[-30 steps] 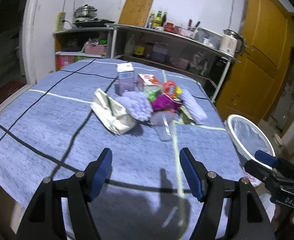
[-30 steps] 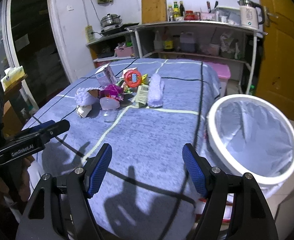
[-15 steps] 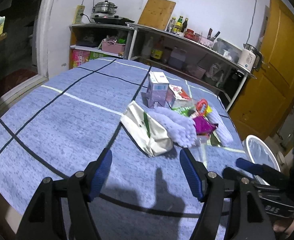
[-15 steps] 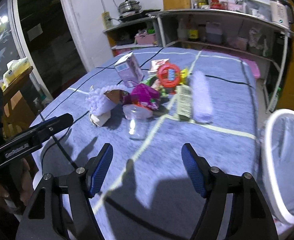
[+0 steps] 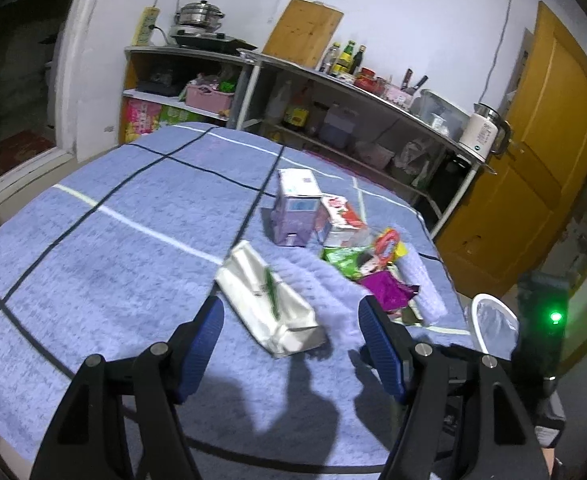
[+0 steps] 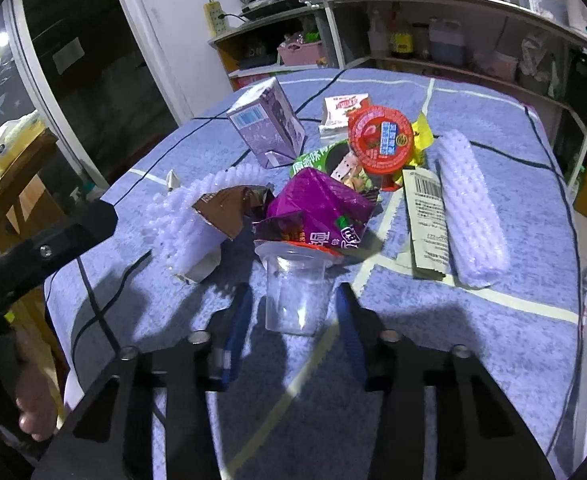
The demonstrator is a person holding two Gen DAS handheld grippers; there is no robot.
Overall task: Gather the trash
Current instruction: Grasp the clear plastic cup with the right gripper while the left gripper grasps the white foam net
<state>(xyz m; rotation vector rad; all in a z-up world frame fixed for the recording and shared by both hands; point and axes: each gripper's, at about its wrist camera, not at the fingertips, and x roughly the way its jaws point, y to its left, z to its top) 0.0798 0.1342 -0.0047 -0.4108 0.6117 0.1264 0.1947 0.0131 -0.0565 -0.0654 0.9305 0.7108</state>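
Nearest, our right gripper (image 6: 293,312) brackets the clear cup (image 6: 295,288), jaws apart; our left gripper (image 5: 291,326) gapes empty above the silver wrapper (image 5: 271,300). Trash (image 6: 321,184) covers the blue tablecloth (image 5: 113,248); shelves (image 5: 333,92) beyond.

Left claw (image 5: 291,334) gapes wide — right claw (image 6: 293,312) narrower, both level.

A blue tablecloth (image 6: 473,340) with black and white grid lines carries a purple wrapper (image 6: 321,208) and a red-lidded cup (image 6: 381,140).
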